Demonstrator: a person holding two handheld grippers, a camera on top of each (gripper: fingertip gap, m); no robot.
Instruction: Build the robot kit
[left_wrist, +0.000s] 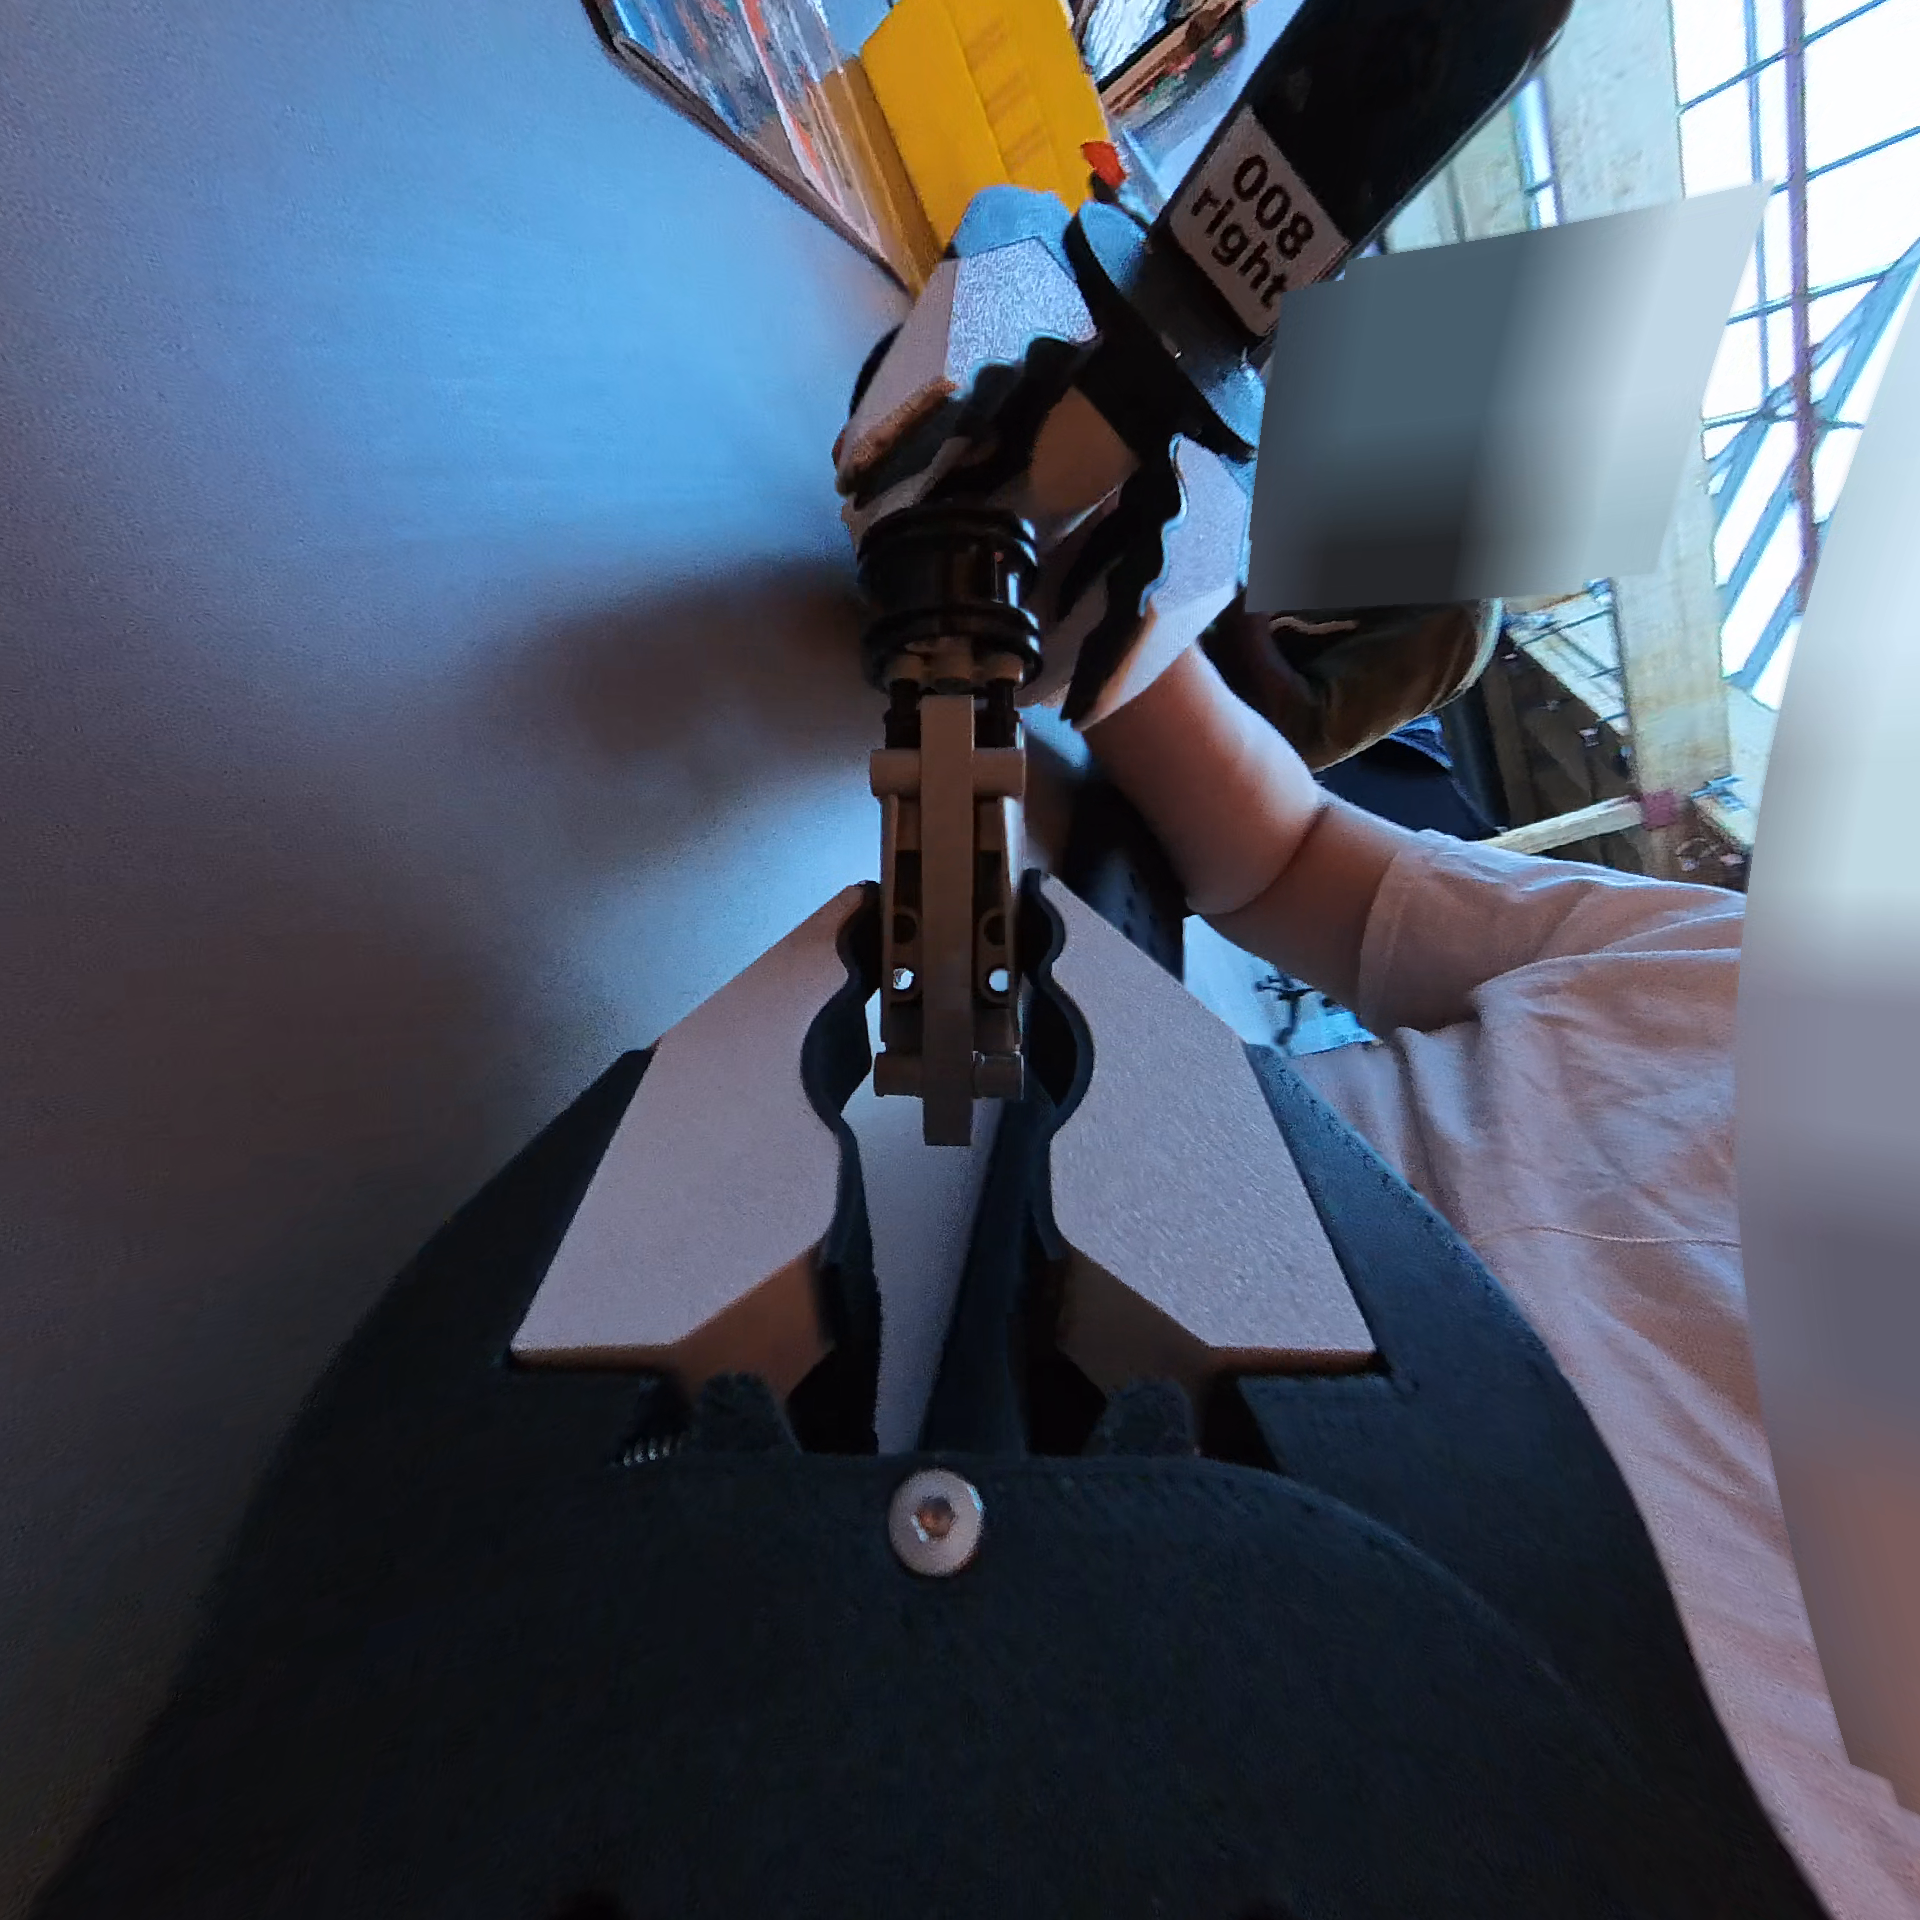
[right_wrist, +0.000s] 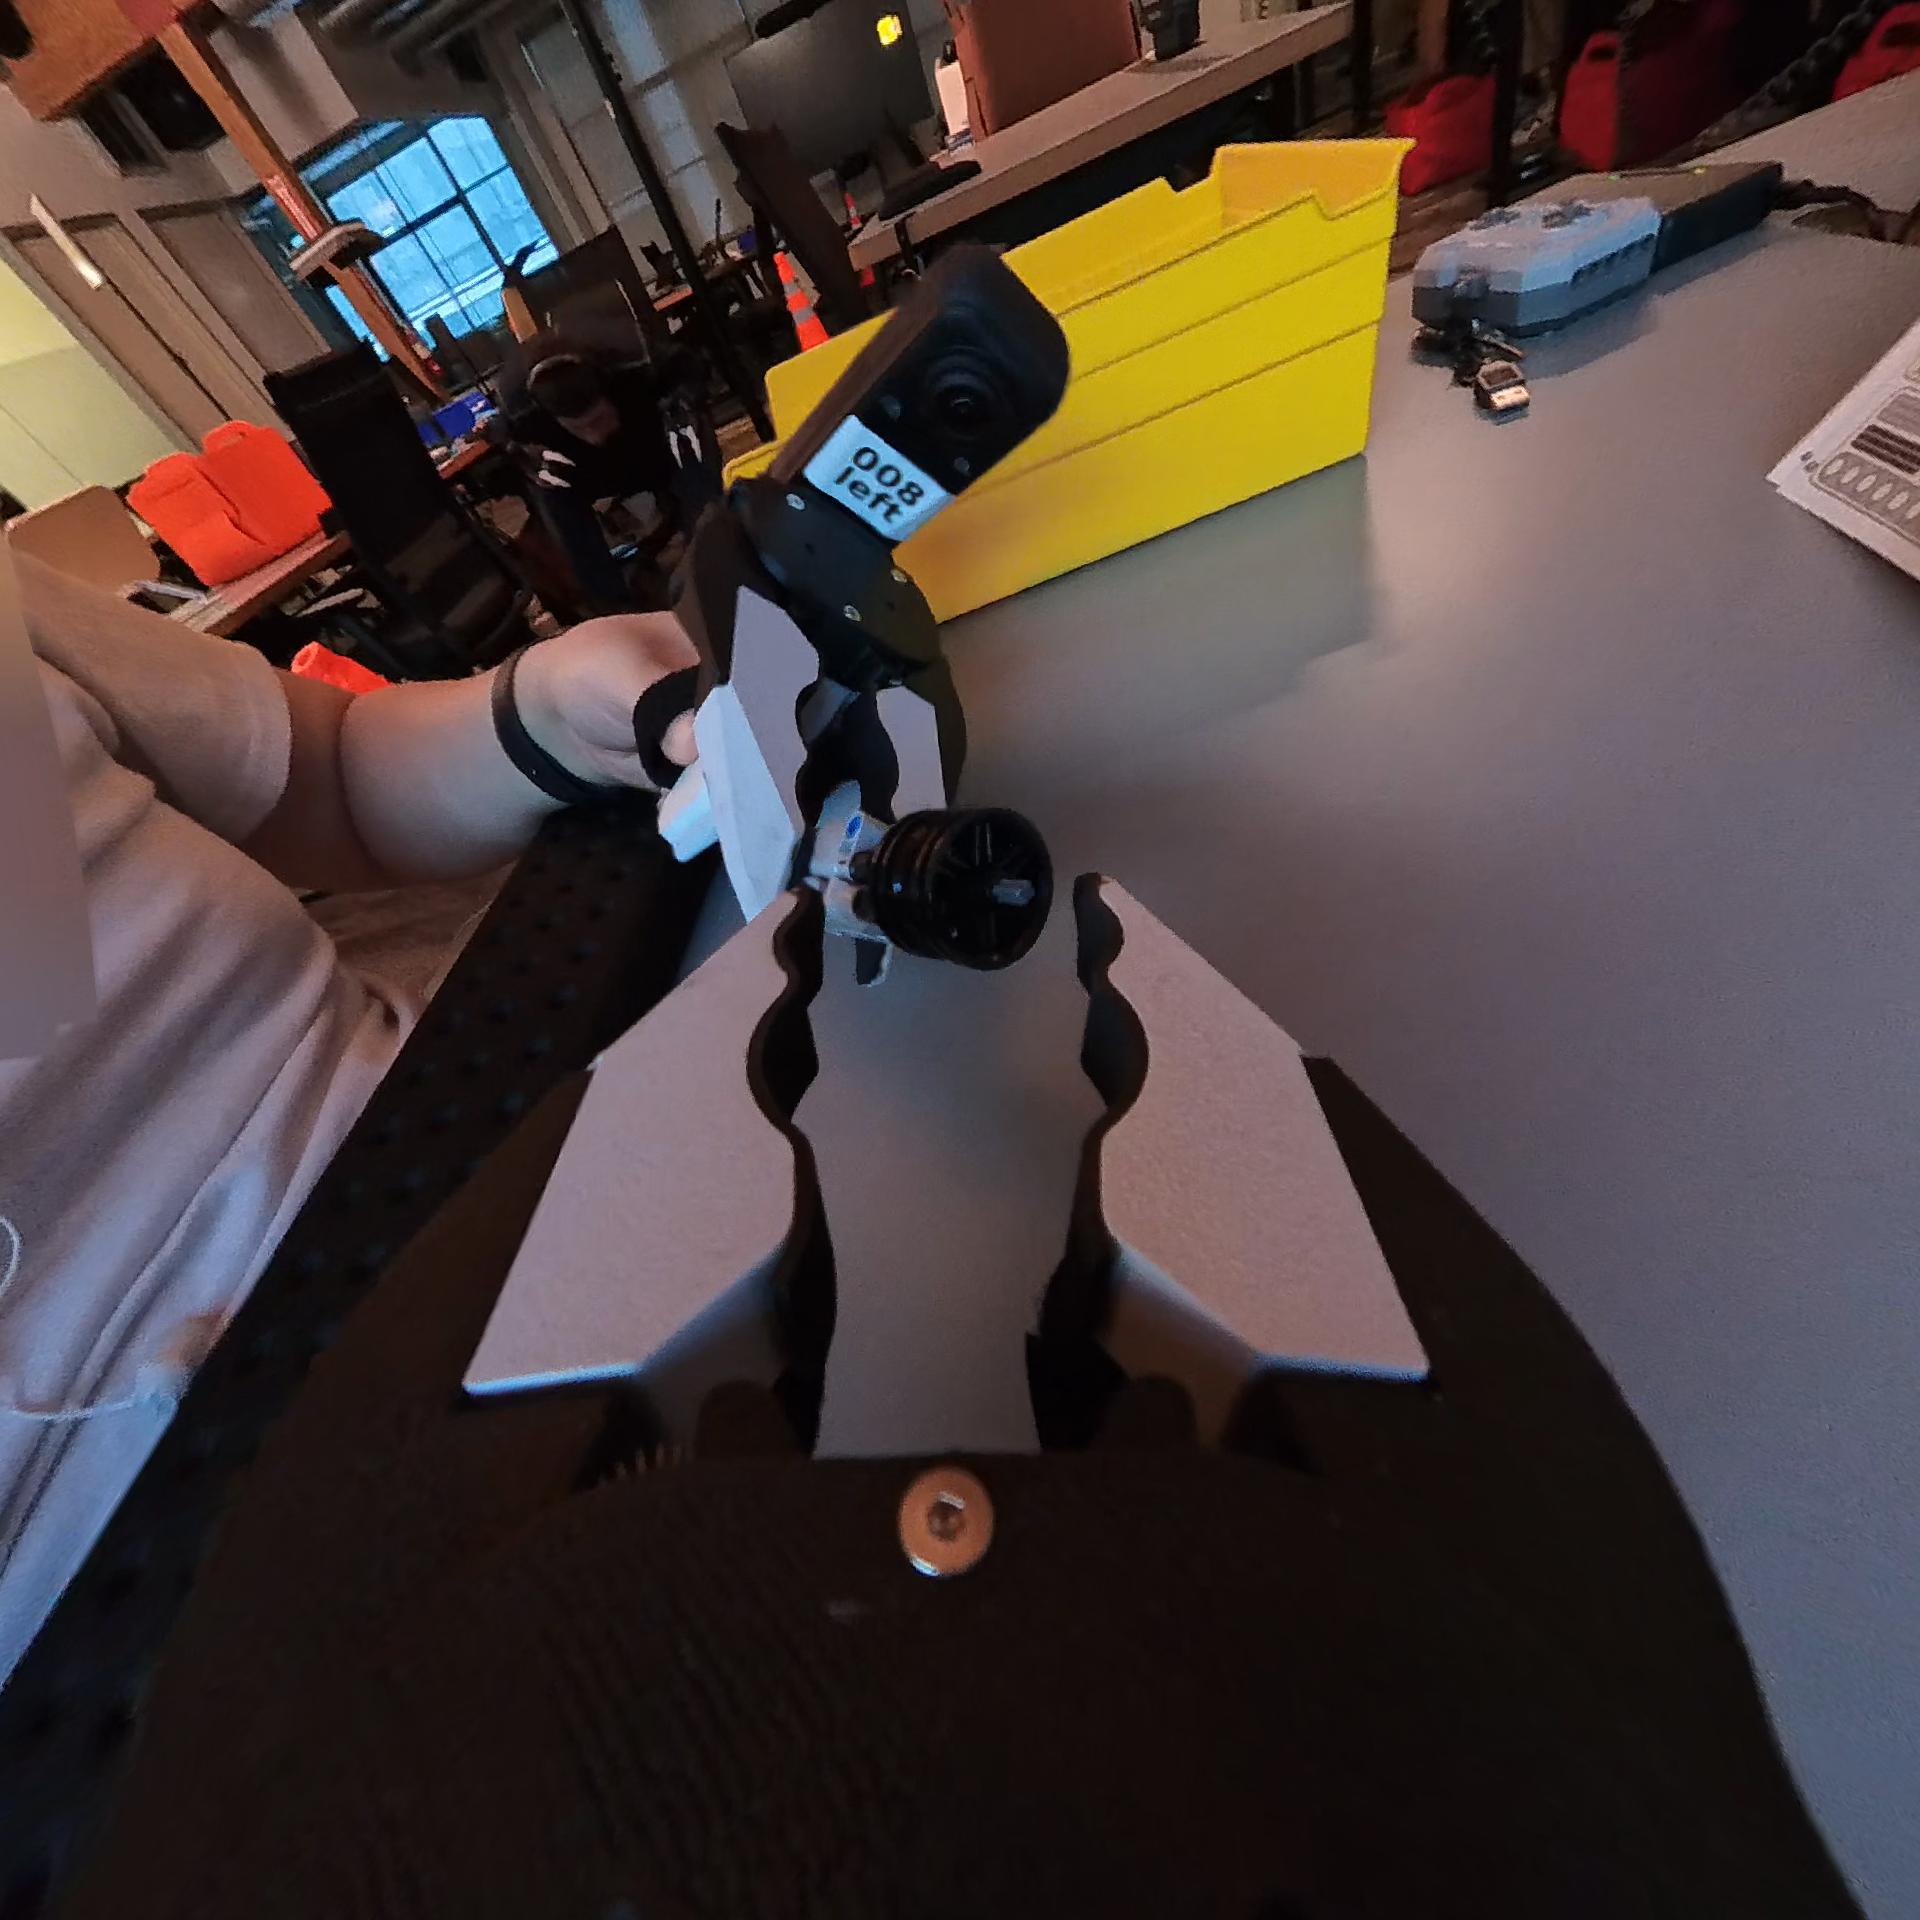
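My left gripper (left_wrist: 945, 904) is shut on a grey toy-brick assembly (left_wrist: 945, 935) and holds it above the grey table. A black ribbed wheel (left_wrist: 951, 592) sits on the assembly's far end. My right gripper (right_wrist: 940, 894) is open, and the wheel (right_wrist: 956, 894) lies between its fingertips without being clamped. In the left wrist view the right gripper (left_wrist: 971, 603) comes in from above, its fingers (left_wrist: 935, 364) on either side of the wheel. In the right wrist view the left gripper (right_wrist: 842, 842) comes in from the left, gripping the grey assembly (right_wrist: 847, 842).
A yellow bin (right_wrist: 1143, 416) stands on the grey table (right_wrist: 1455, 831) behind the grippers. A grey device (right_wrist: 1538, 260), keys (right_wrist: 1475, 364) and a printed sheet (right_wrist: 1860, 478) lie at the right. A black perforated board (right_wrist: 468, 1039) lines the table's left edge.
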